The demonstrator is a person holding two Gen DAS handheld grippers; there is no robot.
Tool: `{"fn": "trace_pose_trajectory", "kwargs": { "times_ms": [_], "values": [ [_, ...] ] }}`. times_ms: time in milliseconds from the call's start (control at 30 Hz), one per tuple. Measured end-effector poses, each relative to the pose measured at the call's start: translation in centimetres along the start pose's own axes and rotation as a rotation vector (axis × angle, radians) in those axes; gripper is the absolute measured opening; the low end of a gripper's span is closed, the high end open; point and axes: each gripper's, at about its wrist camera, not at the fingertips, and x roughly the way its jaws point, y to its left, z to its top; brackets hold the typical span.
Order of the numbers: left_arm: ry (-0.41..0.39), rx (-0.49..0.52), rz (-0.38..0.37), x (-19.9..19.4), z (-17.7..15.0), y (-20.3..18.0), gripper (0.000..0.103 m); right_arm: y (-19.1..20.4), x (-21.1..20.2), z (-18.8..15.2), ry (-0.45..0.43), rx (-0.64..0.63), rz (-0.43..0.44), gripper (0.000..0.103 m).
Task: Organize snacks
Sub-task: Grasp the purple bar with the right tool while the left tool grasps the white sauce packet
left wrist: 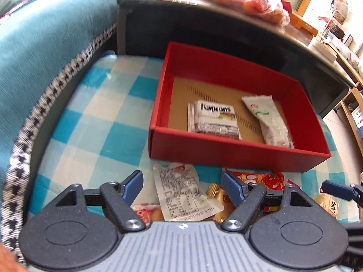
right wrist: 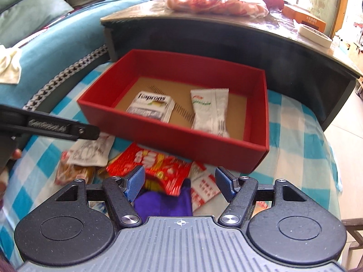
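A red box (left wrist: 238, 156) (right wrist: 172, 133) stands on the blue checked cloth. In it lie a white Kaprons packet (left wrist: 213, 120) (right wrist: 152, 107) and a long white packet (left wrist: 270, 122) (right wrist: 211, 113). Loose snacks lie in front of the box. My left gripper (left wrist: 182, 187) is open above a white pouch (left wrist: 181, 195) and a gold sweet (left wrist: 215, 192). My right gripper (right wrist: 180, 182) is open above a red packet (right wrist: 156, 167), a purple packet (right wrist: 163, 204) and a red-and-white packet (right wrist: 203, 187). The left gripper's arm (right wrist: 52, 127) shows at the left of the right wrist view.
A dark low table (left wrist: 204, 22) (right wrist: 226, 36) overhangs behind the box, with a bag of red and orange items (right wrist: 215, 2) and an orange carton (right wrist: 306, 20) on top. A teal sofa (left wrist: 45, 34) with a houndstooth edge (left wrist: 45, 99) is at the left.
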Motion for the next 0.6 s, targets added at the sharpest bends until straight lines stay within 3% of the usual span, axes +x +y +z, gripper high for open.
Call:
{"fn": "trace_pose_trajectory", "kwargs": {
  "times_ms": [200, 433, 600],
  "values": [
    [0.067, -0.020, 0.019, 2.8, 0.1, -0.4, 0.103, 0.0, 0.5, -0.5, 0.024, 0.004, 0.006, 0.076],
    [0.075, 0.062, 0.114, 4.7, -0.2, -2.0, 0.103, -0.7, 1.1, -0.6, 0.049, 0.018, 0.002, 0.076],
    [0.086, 0.095, 0.127, 3.9, -1.0, -2.0, 0.088, -1.3, 1.2, -0.5, 0.057, 0.034, -0.005, 0.076]
  ]
}}
